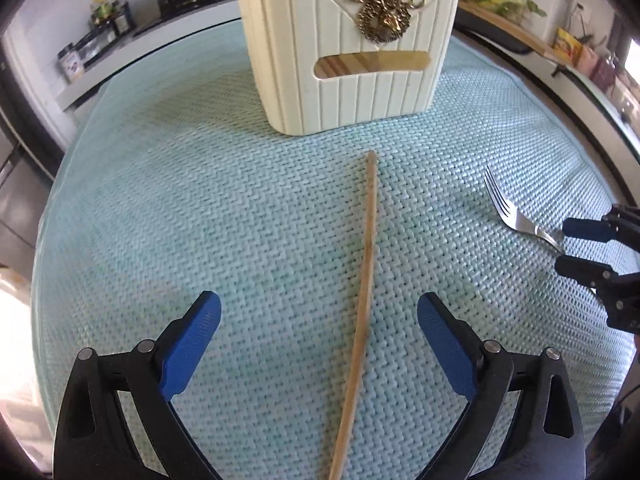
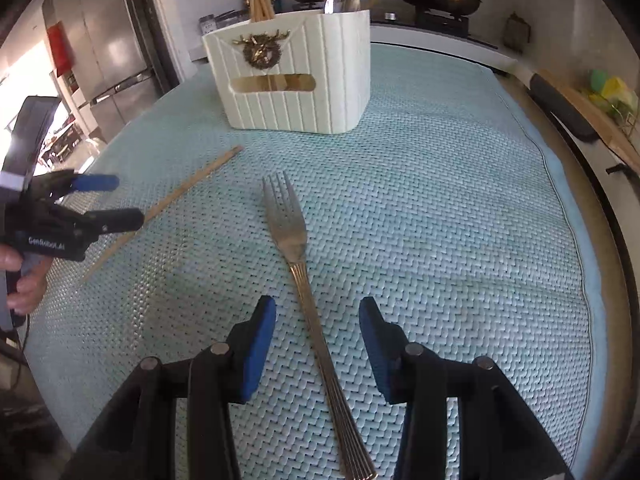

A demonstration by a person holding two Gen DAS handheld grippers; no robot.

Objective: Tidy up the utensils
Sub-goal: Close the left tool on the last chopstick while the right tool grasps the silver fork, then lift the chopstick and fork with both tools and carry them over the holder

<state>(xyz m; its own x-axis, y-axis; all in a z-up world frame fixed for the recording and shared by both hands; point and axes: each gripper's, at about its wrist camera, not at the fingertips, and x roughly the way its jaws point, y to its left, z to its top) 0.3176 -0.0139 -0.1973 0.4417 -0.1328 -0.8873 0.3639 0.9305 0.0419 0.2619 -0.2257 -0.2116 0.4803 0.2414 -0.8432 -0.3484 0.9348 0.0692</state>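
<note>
Chopstick of pale wood (image 1: 366, 280) lies on the light-blue woven mat (image 1: 200, 200) between the wide-open fingers of the left hand-held gripper (image 1: 319, 308), which holds nothing. Beyond stands the cream ribbed utensil holder (image 1: 348, 52). Further right, the silver metal fork (image 2: 308, 292) lies between the right hand-held gripper's (image 2: 317, 312) open, empty fingers.

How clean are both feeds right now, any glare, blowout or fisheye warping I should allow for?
Left wrist view: sharp centrally; fisheye bends the thin wooden chopstick and bows the pale blue woven mat; blown-out patch at lower left edge. Right wrist view: overexposed doorway at left; mild sheen on the silver metal fork; cream ribbed utensil holder clear, edges curved, corners vignetted.
</note>
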